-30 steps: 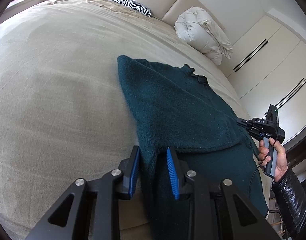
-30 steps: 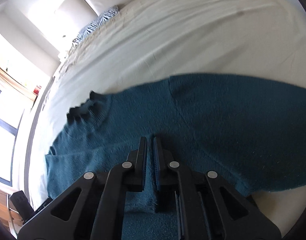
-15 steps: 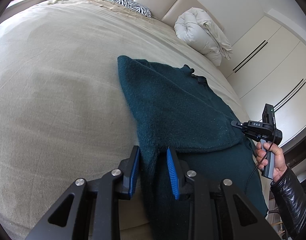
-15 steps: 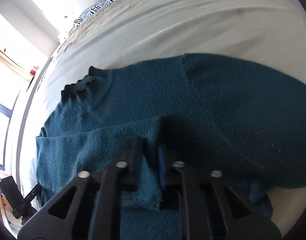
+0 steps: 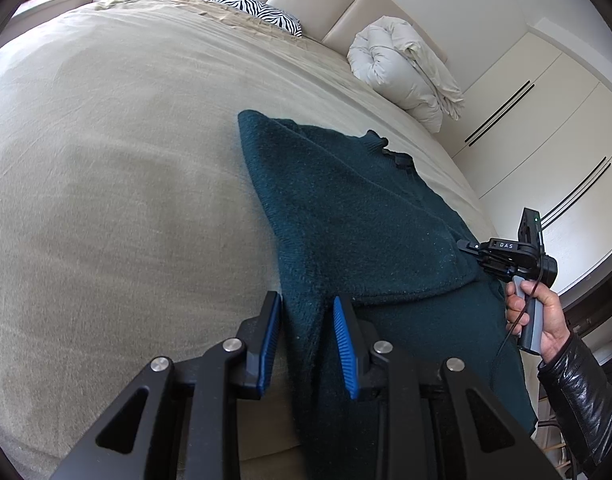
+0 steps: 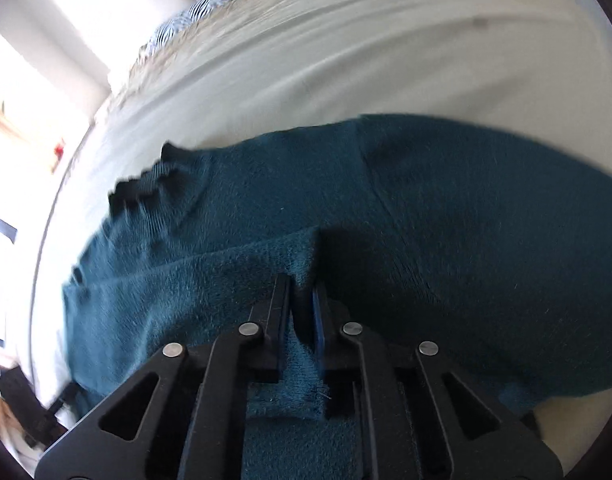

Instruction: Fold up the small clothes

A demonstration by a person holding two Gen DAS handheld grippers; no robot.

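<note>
A dark teal knit sweater (image 5: 346, 216) lies on the beige bed (image 5: 106, 184), one sleeve folded across its body. My left gripper (image 5: 306, 312) is open, its blue pads either side of the sweater's near left edge, not pinching it. My right gripper (image 6: 304, 296) is shut on the sweater's other sleeve cuff (image 6: 302, 256) and holds it lifted over the body of the sweater (image 6: 466, 216). In the left wrist view the right gripper (image 5: 464, 246) is at the sweater's right edge, held by a hand in a black leather sleeve.
A rolled white duvet (image 5: 402, 76) and a zebra-print pillow (image 5: 250, 8) lie at the padded headboard. White wardrobe doors (image 5: 546, 140) stand to the right of the bed. The bed's near edge (image 5: 266, 452) runs just below my left gripper.
My right gripper has carried the sleeve cuff up and inward over the sweater. My left gripper has stayed put and open.
</note>
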